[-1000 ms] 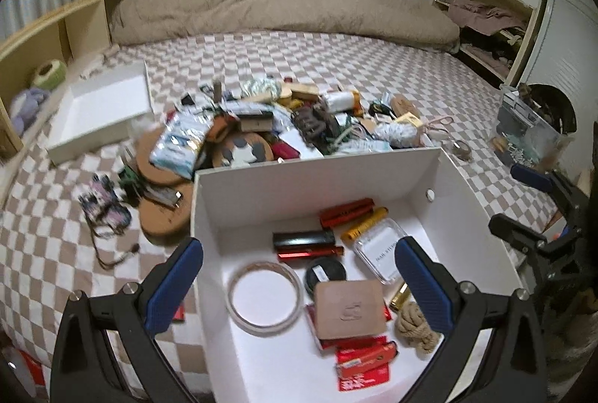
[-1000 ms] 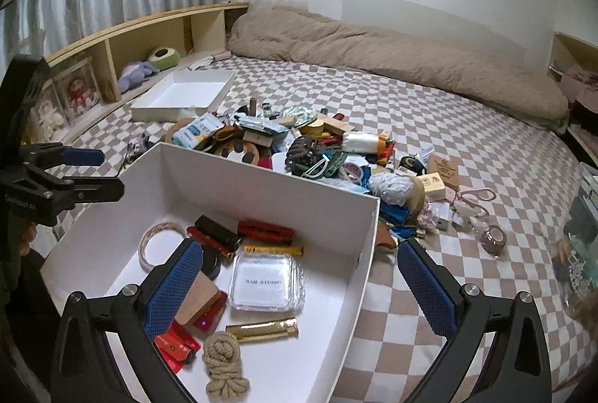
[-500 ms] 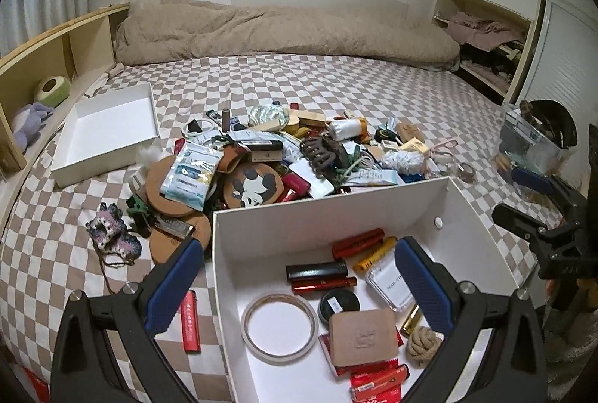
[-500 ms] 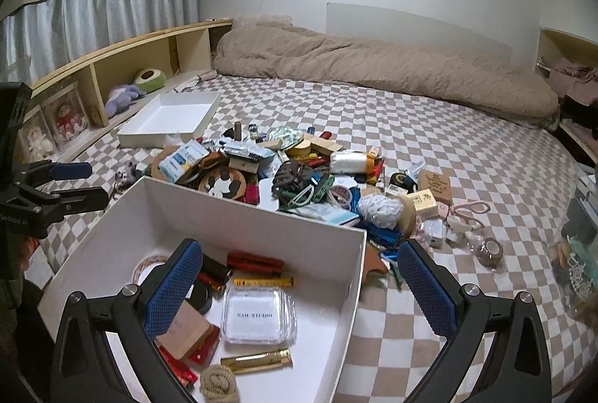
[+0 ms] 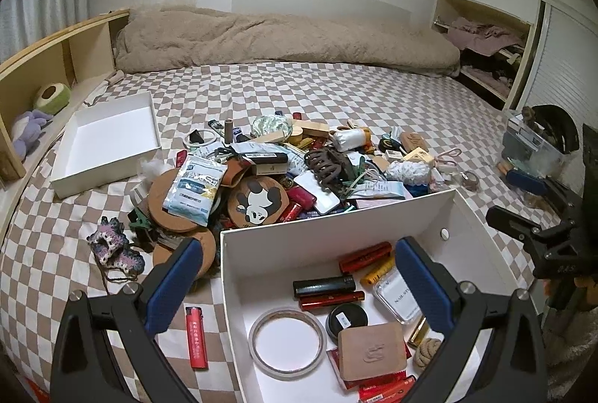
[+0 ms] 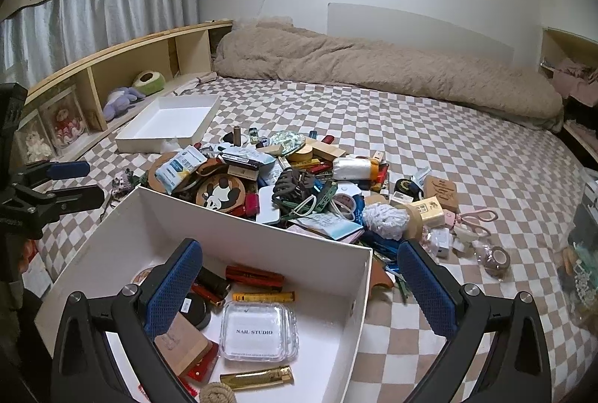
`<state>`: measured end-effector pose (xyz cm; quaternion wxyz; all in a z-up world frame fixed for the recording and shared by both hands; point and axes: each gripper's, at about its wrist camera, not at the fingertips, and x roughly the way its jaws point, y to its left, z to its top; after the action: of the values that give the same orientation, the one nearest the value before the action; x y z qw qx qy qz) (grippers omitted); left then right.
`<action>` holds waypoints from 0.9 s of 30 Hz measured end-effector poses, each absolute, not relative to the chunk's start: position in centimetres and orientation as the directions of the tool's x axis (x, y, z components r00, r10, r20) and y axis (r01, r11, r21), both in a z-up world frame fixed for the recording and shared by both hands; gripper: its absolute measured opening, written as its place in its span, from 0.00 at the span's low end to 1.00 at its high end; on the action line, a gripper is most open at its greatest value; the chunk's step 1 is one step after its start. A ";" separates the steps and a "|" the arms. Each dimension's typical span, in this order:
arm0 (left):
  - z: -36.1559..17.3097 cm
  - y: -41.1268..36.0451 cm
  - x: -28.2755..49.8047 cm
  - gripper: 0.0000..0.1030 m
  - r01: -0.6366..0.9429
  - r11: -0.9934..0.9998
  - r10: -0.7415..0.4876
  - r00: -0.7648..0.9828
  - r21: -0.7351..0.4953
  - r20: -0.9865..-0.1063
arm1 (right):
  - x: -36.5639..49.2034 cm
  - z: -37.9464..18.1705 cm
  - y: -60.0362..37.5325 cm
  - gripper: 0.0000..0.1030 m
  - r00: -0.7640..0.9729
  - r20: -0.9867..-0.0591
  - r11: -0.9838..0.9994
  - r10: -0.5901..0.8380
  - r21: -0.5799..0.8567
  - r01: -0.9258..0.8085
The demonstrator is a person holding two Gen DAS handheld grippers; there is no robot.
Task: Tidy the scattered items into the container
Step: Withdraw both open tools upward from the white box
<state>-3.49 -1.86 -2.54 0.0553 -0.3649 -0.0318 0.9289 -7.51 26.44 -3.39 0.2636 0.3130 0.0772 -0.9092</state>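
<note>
A white box (image 5: 336, 220) (image 6: 246, 227) sits on the checkered bed and holds lighters, a tape ring (image 5: 287, 338), a clear nail case (image 6: 259, 332) and a rope knot. Behind it lies a pile of scattered items: a panda coaster (image 5: 258, 201) (image 6: 220, 195), a brown hair claw (image 5: 327, 164) (image 6: 293, 183), a blue-white packet (image 5: 196, 188). A red lighter (image 5: 197, 337) lies on the bed left of the box. My left gripper (image 5: 295, 287) hovers open over the box's left wall. My right gripper (image 6: 299, 287) hovers open over the box's right wall. Both are empty.
A shallow white tray (image 5: 108, 138) (image 6: 172, 121) lies at the back left beside a wooden shelf (image 6: 112, 74) with plush toys. A rolled beige duvet (image 5: 284, 37) runs along the far wall. Pink scissors (image 6: 476, 218) and a tape roll (image 6: 499, 256) lie to the right.
Both grippers have pulled back and risen, so the box sits lower in each view and more of the pile and room shows. Both stay open and empty.
</note>
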 end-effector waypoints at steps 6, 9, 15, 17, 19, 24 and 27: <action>-2.0 -3.5 -3.9 1.00 -0.044 -0.993 0.104 -0.750 -0.107 -0.653 | -8.5 -3.0 27.1 1.00 -0.680 -0.592 -0.856 -0.433 0.034 0.515; -1.3 -5.2 -4.2 1.00 -0.010 -0.993 0.084 -0.767 -0.119 -0.636 | -9.2 -2.5 27.9 1.00 -0.691 -0.579 -0.863 -0.433 0.044 0.504; -0.4 -9.1 -4.2 1.00 0.070 -0.992 0.007 -0.799 -0.105 -0.601 | -10.8 -1.8 30.3 1.00 -0.727 -0.559 -0.890 -0.398 0.041 0.455; -0.5 -10.2 -4.1 1.00 0.095 -0.990 -0.015 -0.805 -0.105 -0.594 | -11.4 -1.9 31.3 1.00 -0.741 -0.550 -0.902 -0.384 0.053 0.428; -0.8 -11.3 -4.1 1.00 0.120 -0.988 -0.038 -0.803 -0.099 -0.594 | -11.9 -2.2 32.2 1.00 -0.746 -0.549 -0.910 -0.378 0.070 0.409; -2.1 -14.0 -4.3 1.00 0.190 -0.979 -0.104 -0.787 -0.079 -0.608 | -13.6 -3.8 34.2 1.00 -0.749 -0.580 -0.934 -0.322 0.066 0.351; -3.4 -16.1 -4.8 1.00 0.242 -0.965 -0.129 -0.771 -0.099 -0.624 | -14.5 -5.0 35.5 1.00 -0.752 -0.598 -0.950 -0.279 0.054 0.309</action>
<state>-4.83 -16.08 -3.43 -0.0989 -0.3237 -0.0870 0.9369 -14.46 35.46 -5.05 0.1570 0.3153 0.0241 -0.9356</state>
